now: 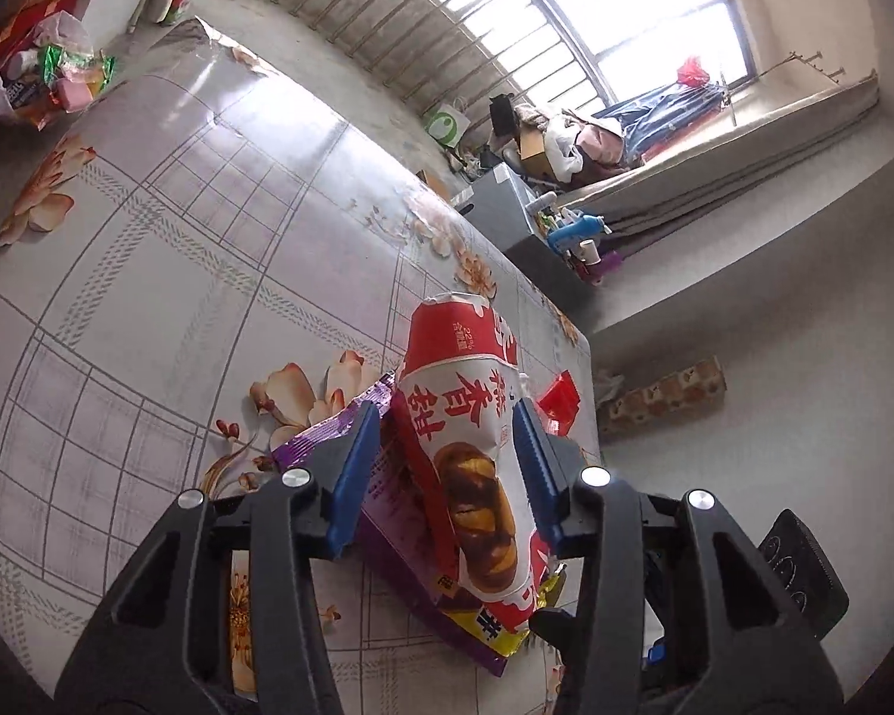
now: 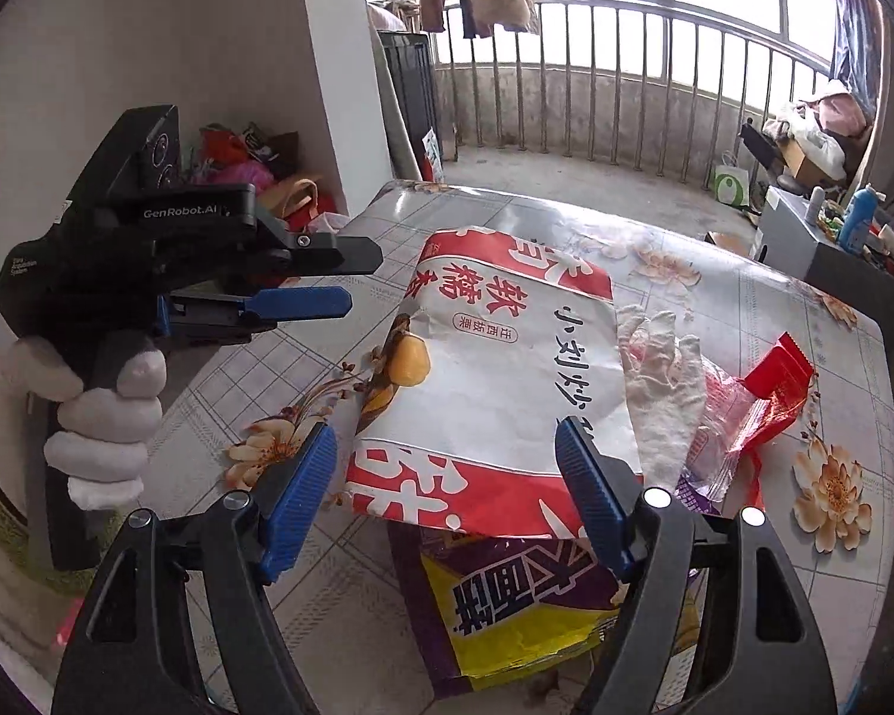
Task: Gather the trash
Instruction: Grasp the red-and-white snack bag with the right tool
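Tablecloth [image 1: 179,238] floral, balcony [image 2: 566,185] beyond | left fingers [image 1: 351,471] apart, empty; right fingers [image 2: 590,500] wide, empty

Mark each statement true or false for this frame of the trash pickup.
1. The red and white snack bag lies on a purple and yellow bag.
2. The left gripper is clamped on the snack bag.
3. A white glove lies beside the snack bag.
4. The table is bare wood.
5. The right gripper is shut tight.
1. True: the snack bag overlaps the purple and yellow bag.
2. False: the left gripper stops short of the bag's edge with its fingers apart.
3. True: the glove touches the bag's side.
4. False: the table has a flowered cover.
5. False: the right gripper stands wide open, flanking the bag.
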`<state>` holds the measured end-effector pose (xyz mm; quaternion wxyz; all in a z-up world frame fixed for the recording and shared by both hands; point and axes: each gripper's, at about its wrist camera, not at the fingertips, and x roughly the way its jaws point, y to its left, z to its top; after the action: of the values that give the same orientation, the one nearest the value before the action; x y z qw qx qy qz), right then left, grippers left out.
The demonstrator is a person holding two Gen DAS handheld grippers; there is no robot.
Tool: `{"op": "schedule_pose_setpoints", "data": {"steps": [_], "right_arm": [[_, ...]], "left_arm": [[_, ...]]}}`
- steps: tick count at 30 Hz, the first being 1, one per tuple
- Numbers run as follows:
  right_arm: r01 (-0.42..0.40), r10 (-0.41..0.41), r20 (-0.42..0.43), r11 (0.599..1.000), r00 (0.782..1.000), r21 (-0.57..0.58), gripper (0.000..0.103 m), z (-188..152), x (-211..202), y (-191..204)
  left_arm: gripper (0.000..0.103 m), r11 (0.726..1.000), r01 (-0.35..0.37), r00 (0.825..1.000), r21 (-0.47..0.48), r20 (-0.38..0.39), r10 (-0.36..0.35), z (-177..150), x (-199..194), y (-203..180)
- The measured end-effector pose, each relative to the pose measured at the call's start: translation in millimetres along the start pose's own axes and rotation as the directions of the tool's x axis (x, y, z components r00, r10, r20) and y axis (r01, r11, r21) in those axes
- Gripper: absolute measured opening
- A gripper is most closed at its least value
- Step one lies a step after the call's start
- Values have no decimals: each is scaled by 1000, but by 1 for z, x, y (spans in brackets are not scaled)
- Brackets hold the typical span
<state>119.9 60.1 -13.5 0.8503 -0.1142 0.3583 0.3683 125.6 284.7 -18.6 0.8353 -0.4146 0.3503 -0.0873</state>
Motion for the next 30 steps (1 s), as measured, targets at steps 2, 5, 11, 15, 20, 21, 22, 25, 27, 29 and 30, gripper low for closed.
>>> {"op": "schedule_pose_setpoints", "data": {"steps": [2, 5, 11, 15, 20, 21, 22, 25, 27, 29, 30], "right_arm": [[20, -20, -13, 1000, 1000, -21, 74, 0, 12, 11], [119, -121, -40, 991, 992, -65, 71, 1, 28, 26], [163, -163, 4, 987, 987, -2, 23, 1, 6, 29], [93, -105, 104, 989, 989, 114, 20, 6, -33, 7], [-120, 30, 262, 936, 965, 332, 19, 4, -84, -48], [-176, 67, 287, 911, 956, 374, 19, -1, -91, -60], [-224, 93, 309, 880, 946, 419, 19, -7, -96, -73], [-295, 135, 324, 803, 936, 517, 19, -30, -96, -103], [-287, 133, 297, 770, 946, 569, 19, -45, -89, -118], [-301, 148, 289, 731, 946, 612, 20, -59, -81, -130], [-318, 161, 297, 718, 941, 619, 22, -64, -80, -133]], "left_arm": [[40, 999, 32, 999, -7, -26, -32, 0, 7, 1], [32, 997, 74, 995, -16, -61, -75, -1, 16, 2], [25, 992, 130, 990, 9, -56, -129, 3, 16, -12], [25, 981, 182, 983, 61, -27, -181, 4, 7, -31], [25, 963, 216, 976, 162, -12, -217, -6, 0, -64], [25, 959, 212, 977, 191, -14, -213, -10, 2, -72], [25, 955, 203, 979, 218, -19, -204, -14, 6, -79], [25, 948, 151, 988, 280, -62, -139, -31, 26, -92], [25, 944, 113, 992, 309, -96, -87, -44, 46, -94], [24, 946, 86, 988, 312, -149, -41, -57, 67, -90], [22, 948, 87, 984, 307, -176, -33, -63, 75, -86]]}}
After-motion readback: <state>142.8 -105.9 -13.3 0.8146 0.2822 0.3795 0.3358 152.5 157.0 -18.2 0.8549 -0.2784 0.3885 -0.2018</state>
